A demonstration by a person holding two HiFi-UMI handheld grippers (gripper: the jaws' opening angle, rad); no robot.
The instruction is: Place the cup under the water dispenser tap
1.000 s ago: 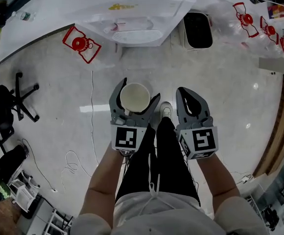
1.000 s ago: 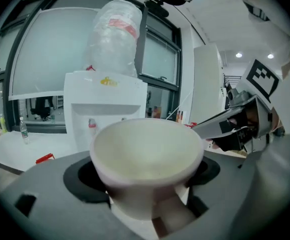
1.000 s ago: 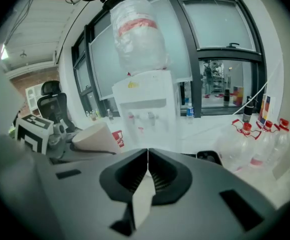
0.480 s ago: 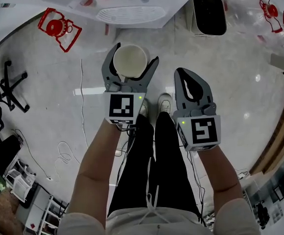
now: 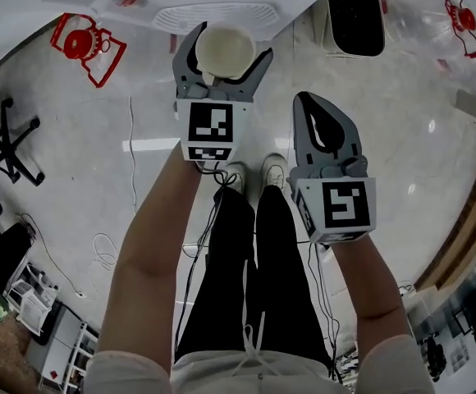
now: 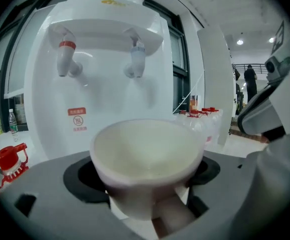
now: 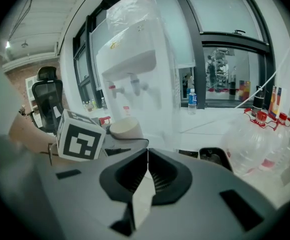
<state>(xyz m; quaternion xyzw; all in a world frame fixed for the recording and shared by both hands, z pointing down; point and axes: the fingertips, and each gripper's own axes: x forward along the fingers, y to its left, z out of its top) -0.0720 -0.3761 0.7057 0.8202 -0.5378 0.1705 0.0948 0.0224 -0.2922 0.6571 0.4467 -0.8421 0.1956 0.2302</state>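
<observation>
Cup (image 5: 224, 52): white, empty, upright, clamped between jaws of left gripper (image 5: 228, 36), facing water dispenser (image 6: 102, 91), lower than its two taps. Right gripper (image 5: 313, 113): jaws together, empty.

We see the cup (image 6: 147, 154) as smooth, matt and off-white; paper or plastic, we cannot tell. The left gripper (image 5: 226, 46) and right gripper (image 5: 310, 105) are matt grey plastic. The water dispenser (image 6: 105, 84) is glossy white plastic. The floor (image 5: 402, 113) is polished and reflective, and the trousers (image 5: 254, 277) are black cloth.
</observation>
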